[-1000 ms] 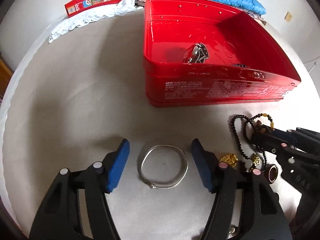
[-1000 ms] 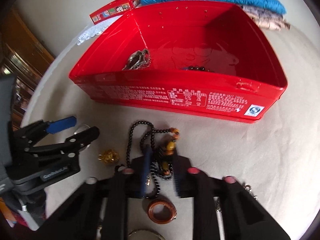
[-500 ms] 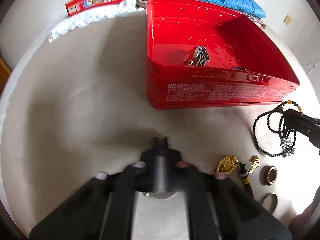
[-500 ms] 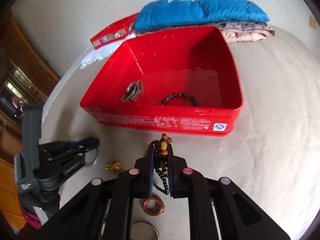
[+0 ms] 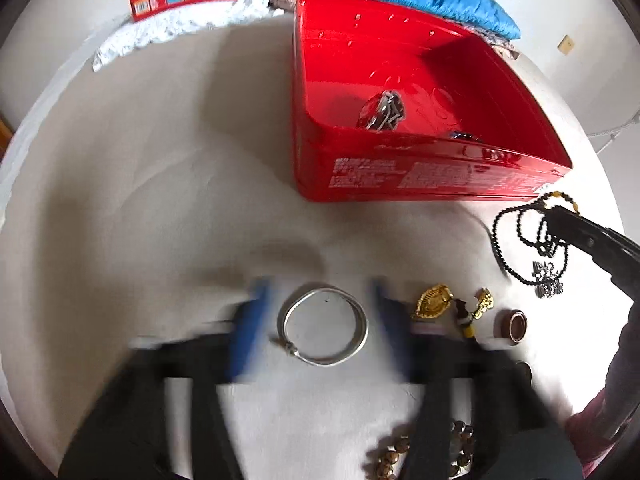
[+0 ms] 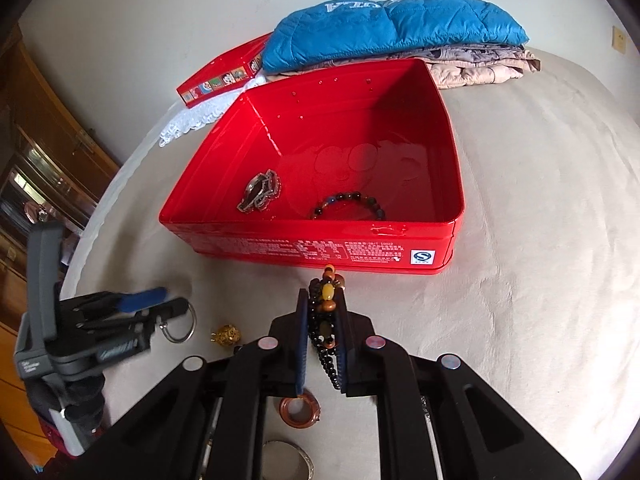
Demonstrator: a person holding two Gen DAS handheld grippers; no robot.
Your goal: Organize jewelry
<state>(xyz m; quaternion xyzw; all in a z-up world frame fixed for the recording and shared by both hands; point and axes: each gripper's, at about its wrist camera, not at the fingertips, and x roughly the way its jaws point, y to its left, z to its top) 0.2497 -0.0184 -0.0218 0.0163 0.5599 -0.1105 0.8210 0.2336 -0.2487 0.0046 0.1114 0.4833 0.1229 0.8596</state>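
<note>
likely slip: our left gripper (image 5: 318,312), jaws wide around the bangle (image 5: 324,326) flat on the cloth, may close over it, while the necklace (image 6: 325,320) pinched in our right gripper (image 6: 322,344) snags short of the box (image 6: 316,240).

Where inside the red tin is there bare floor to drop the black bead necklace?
The right half of the red tin floor is bare, along its right wall. The back strip under the far wall is free too. Crowded: front-left, where the metal charm bundle and dark bead bracelet lie.
</note>
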